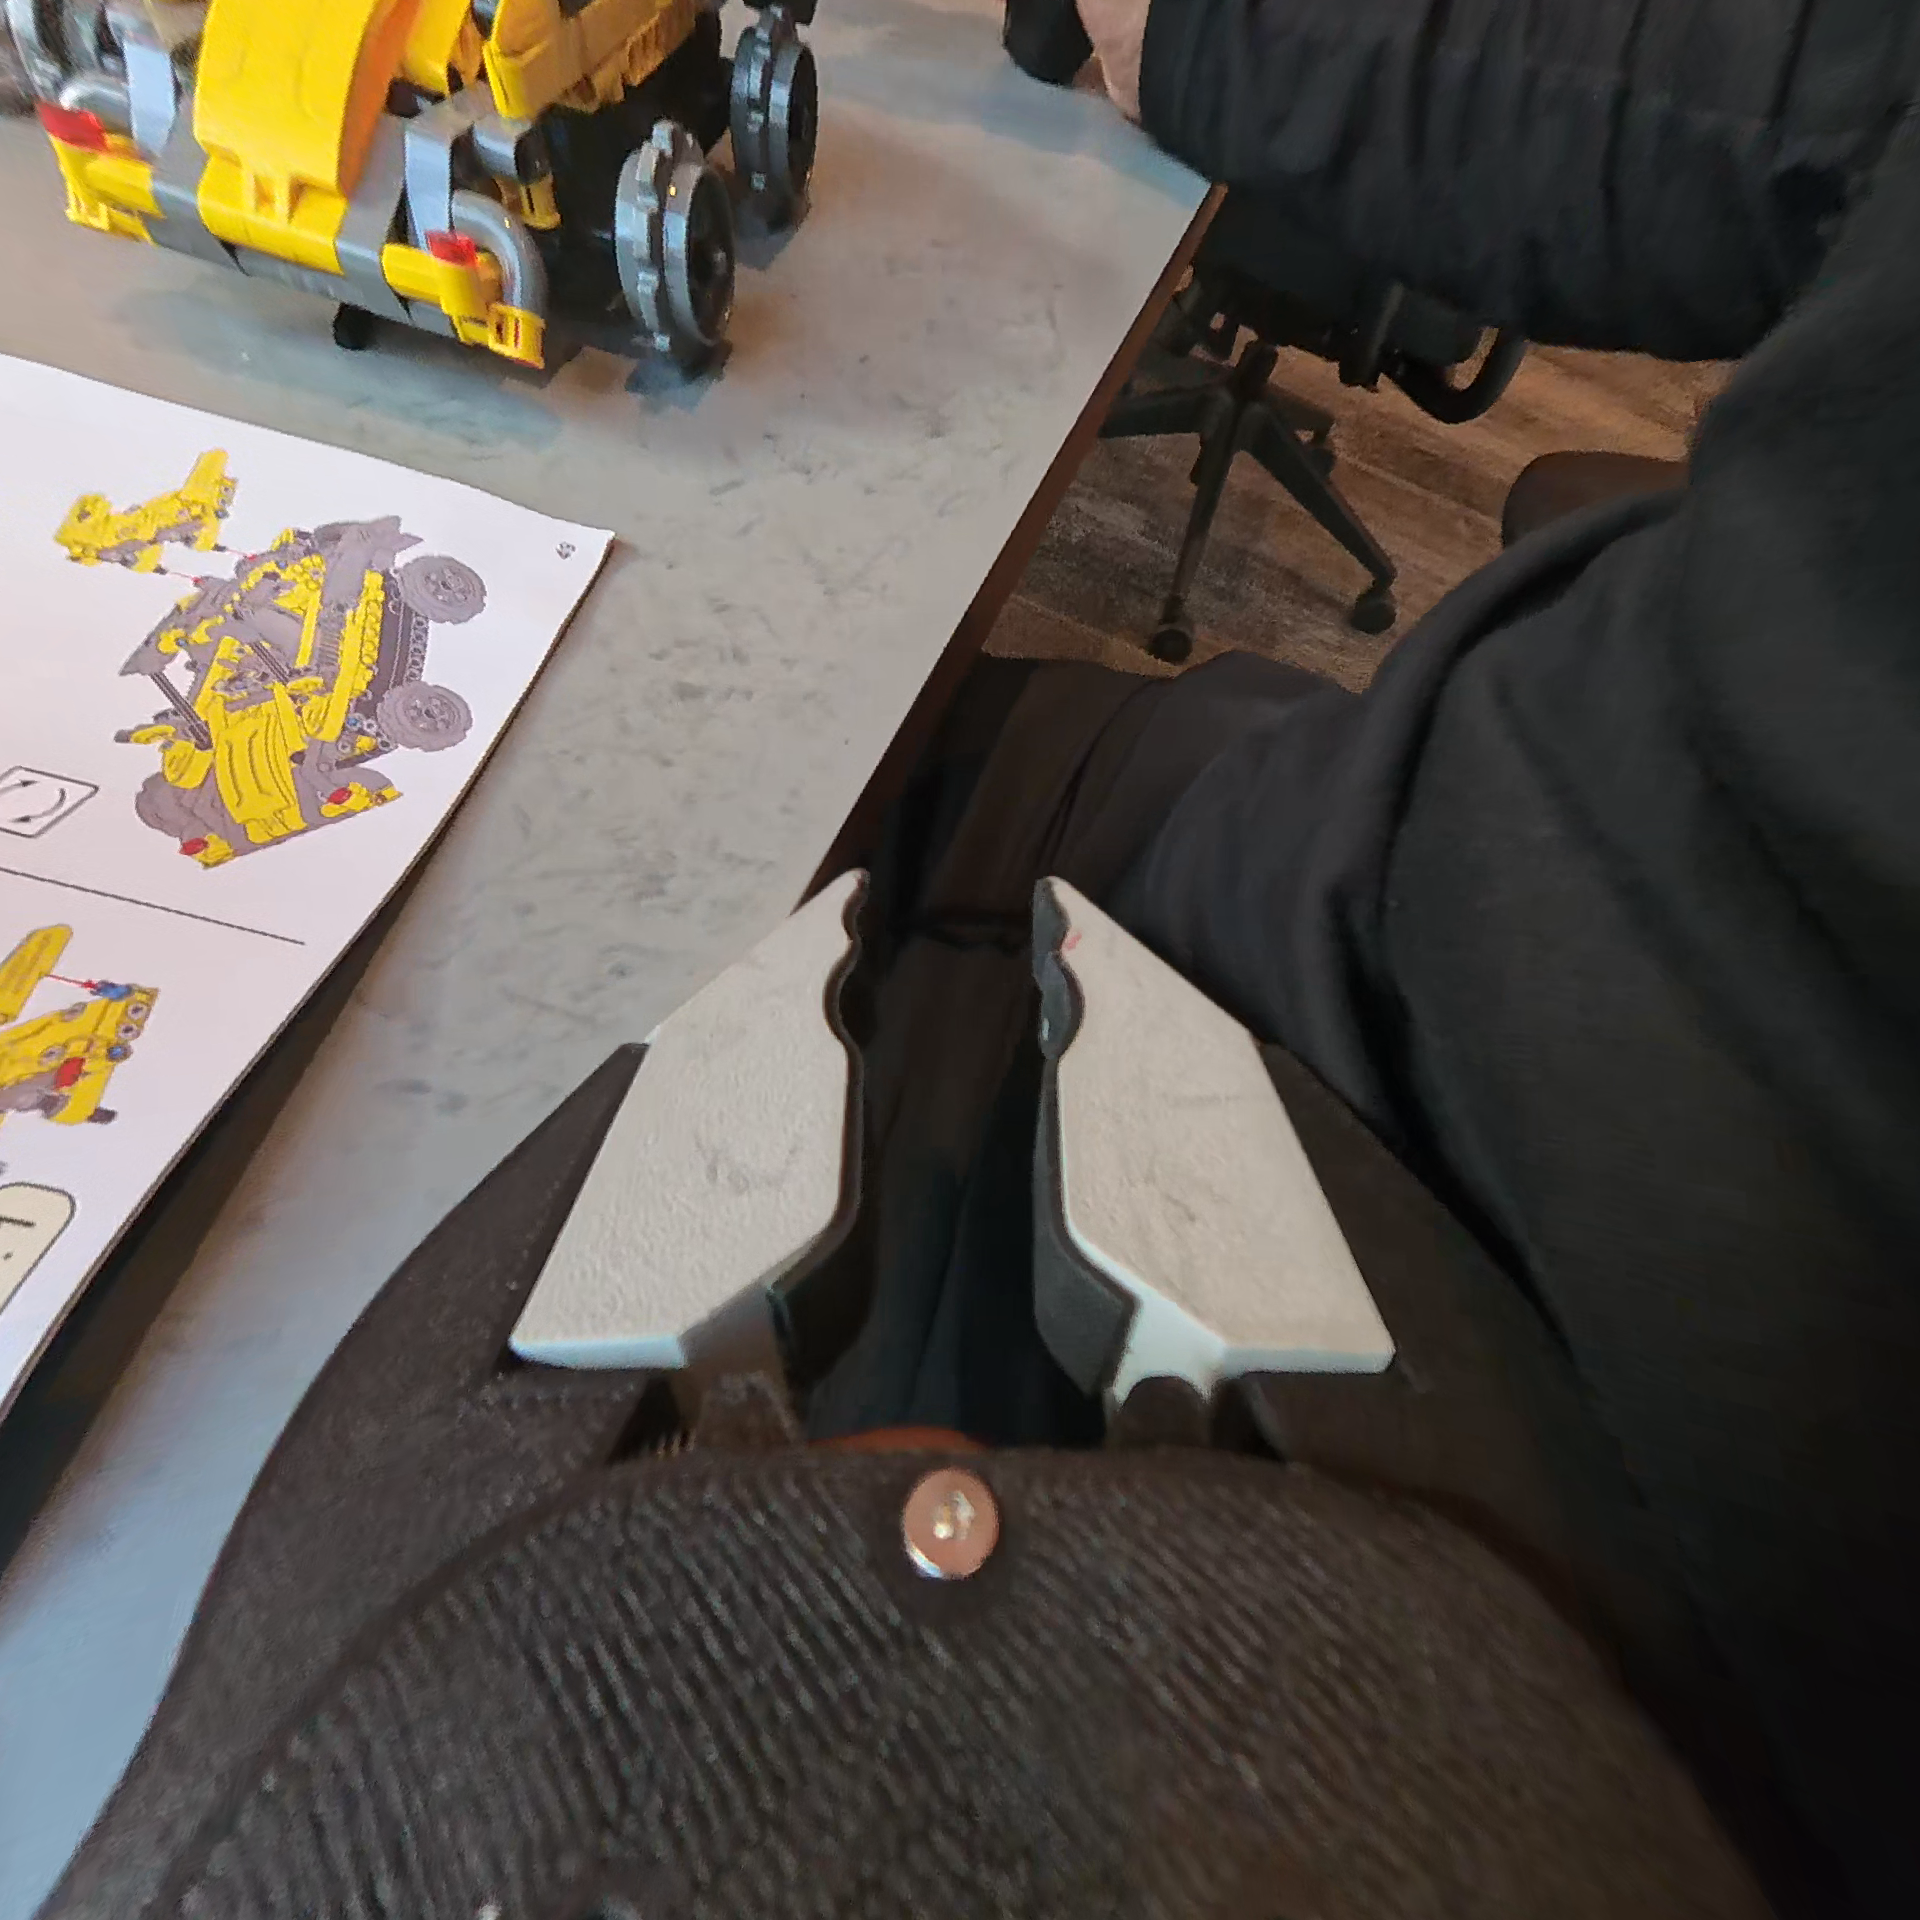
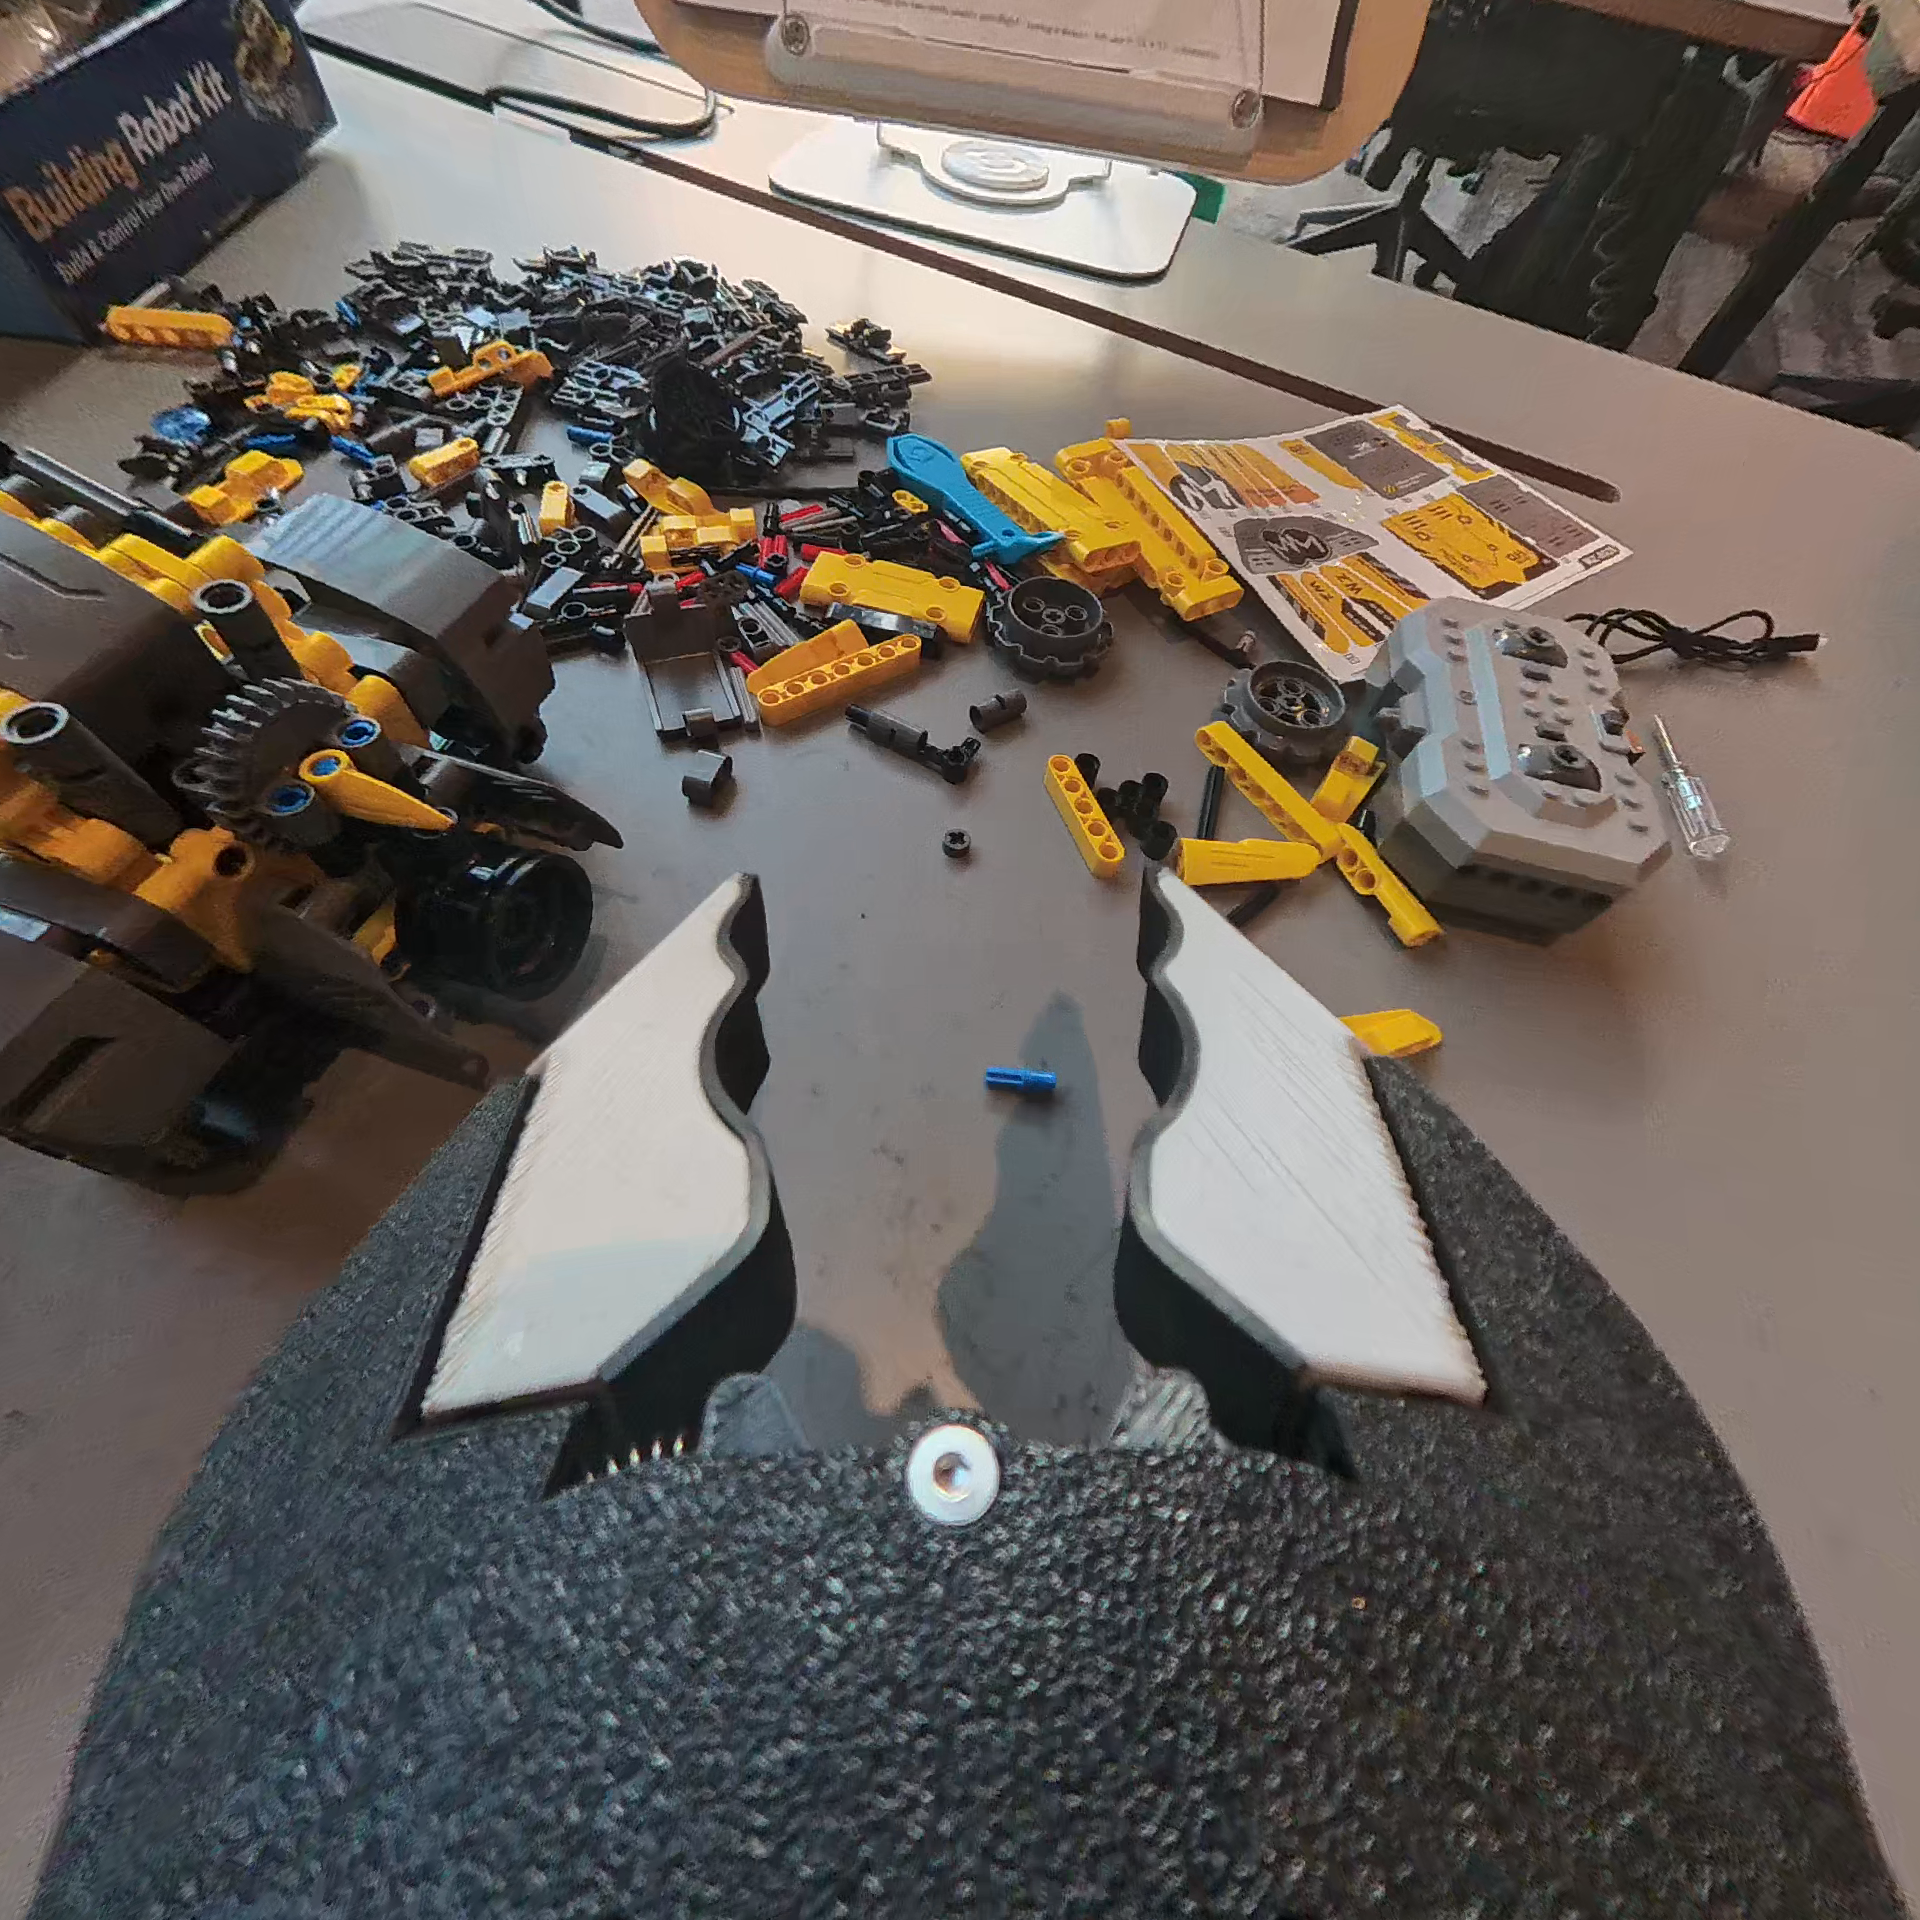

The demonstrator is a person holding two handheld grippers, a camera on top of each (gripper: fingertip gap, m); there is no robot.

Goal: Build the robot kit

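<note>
My left gripper is open and empty, held past the near edge of the grey table, over a person's dark trousers. A yellow and grey brick-built vehicle stands at the far left of that table, beside an open instruction sheet. My right gripper is open and empty, low over the table. A small blue pin lies between its fingers, and a small black bushing lies just ahead of the tips. The half-built vehicle stands to its left.
A heap of black, yellow and blue parts covers the far table. A grey battery box, a sticker sheet, a small screwdriver and yellow beams lie right. A dark kit box and monitor stand are behind. An office chair stands on the floor. Across from one pair of fingers to the other is roughly 40 cm.
</note>
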